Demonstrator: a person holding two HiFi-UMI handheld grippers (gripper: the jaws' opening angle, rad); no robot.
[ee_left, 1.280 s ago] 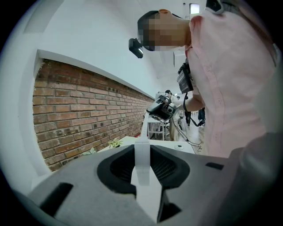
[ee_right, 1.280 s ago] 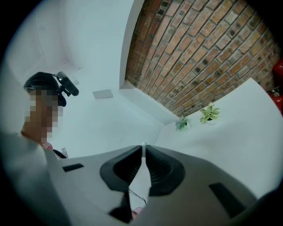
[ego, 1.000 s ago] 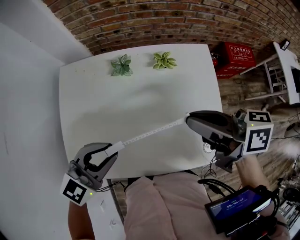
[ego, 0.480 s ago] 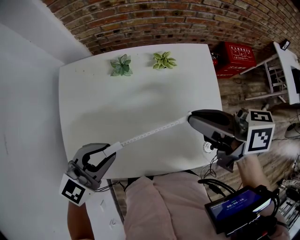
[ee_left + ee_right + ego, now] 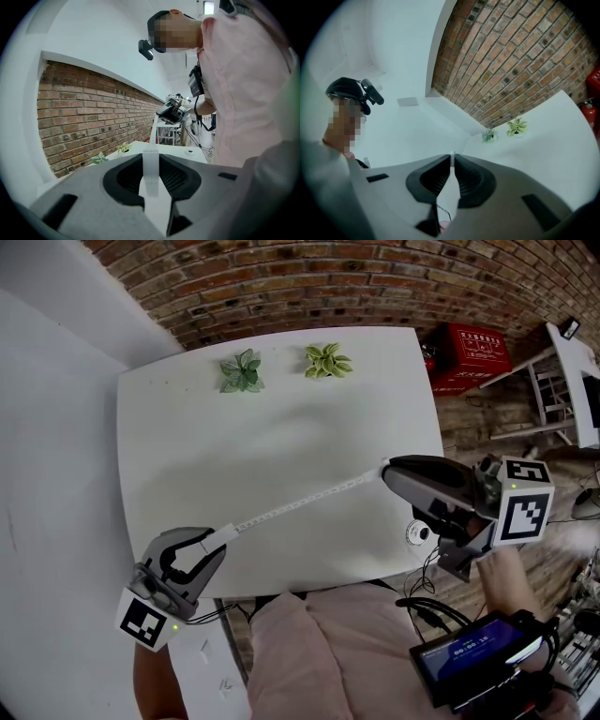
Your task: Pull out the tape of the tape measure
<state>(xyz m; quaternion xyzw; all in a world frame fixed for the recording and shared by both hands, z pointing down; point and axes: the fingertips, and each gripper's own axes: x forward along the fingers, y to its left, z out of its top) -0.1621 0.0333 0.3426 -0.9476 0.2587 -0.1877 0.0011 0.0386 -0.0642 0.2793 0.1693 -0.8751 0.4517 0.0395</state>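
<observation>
A white tape (image 5: pixel 305 502) runs taut and slanted above the white table (image 5: pixel 187 456), from one gripper to the other. At its lower left end my left gripper (image 5: pixel 225 533) is shut on a wider white piece of the tape measure. In the left gripper view that piece (image 5: pixel 151 173) fills the gap between the jaws of the left gripper (image 5: pixel 151 157). My right gripper (image 5: pixel 384 468) is shut on the tape's upper right end. The right gripper view shows the strip (image 5: pixel 450 185) edge-on between the closed tips of the right gripper (image 5: pixel 453 159). Whether either end is the case I cannot tell.
Two small potted plants (image 5: pixel 243 371) (image 5: pixel 328 361) stand at the table's far edge. A small round white thing (image 5: pixel 419 533) lies near the front right corner. A red box (image 5: pixel 473 354) sits on the floor to the right. A brick wall runs behind.
The left gripper has drifted slightly toward the lower left, and the right gripper has edged right. The span of tape is a little longer. The round white thing has come into full view.
</observation>
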